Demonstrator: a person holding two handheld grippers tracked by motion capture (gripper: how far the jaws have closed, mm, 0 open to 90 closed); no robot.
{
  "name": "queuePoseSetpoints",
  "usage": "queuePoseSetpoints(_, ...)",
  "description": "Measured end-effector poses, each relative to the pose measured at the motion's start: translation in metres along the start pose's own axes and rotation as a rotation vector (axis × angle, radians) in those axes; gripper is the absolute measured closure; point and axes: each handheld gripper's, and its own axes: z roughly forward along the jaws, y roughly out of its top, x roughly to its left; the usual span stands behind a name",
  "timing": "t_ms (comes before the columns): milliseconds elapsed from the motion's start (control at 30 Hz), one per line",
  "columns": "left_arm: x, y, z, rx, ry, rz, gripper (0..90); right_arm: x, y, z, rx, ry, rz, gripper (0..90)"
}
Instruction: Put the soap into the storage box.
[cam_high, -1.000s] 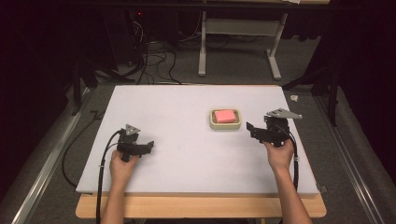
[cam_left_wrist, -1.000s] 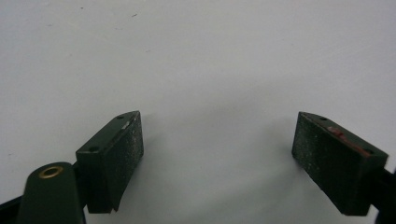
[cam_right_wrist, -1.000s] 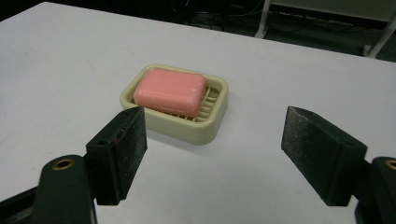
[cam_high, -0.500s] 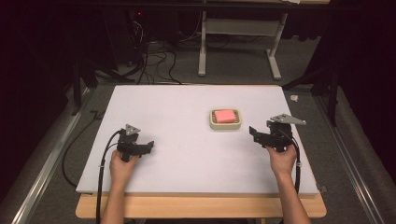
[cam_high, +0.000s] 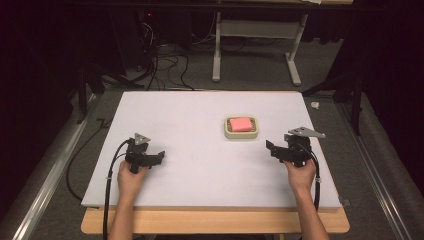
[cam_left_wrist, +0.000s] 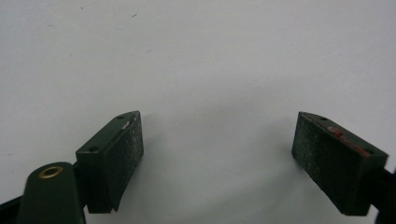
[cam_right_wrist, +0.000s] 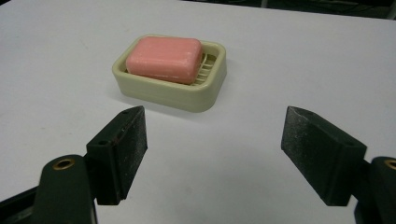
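Pink rounded soap bar (cam_right_wrist: 164, 59) seated in cream plastic slatted dish (cam_right_wrist: 208, 88), mid-right on white surface (cam_high: 200, 165). Right tongs (cam_right_wrist: 212, 151) released, empty, aimed short of dish; left tongs (cam_left_wrist: 217, 158) released, well apart. Risks: slick bar slipping under clamp; light dish sliding if nudged.

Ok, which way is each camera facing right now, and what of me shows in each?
High view: above the person's side, looking forward and down on the white table; both forearms, left gripper and right gripper show.
Left gripper view: rides the left gripper, facing bare table between open jaws.
Right gripper view: rides the right gripper, facing the pink soap in its dish.
Shared: soap and dish appear in the high and right gripper views.
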Motion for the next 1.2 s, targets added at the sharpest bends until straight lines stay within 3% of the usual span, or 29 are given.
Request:
queuePoseSetpoints(833, 0.000, 0.000, 0.000, 0.000, 0.000, 0.000, 17.0, 0.000, -0.022, 0.014, 0.061, 0.007, 0.016, 23.5)
queuePoseSetpoints(1200, 0.000, 0.000, 0.000, 0.000, 0.000, 0.000, 17.0, 0.004, -0.035, 0.024, 0.104, -0.015, -0.007, 23.5)
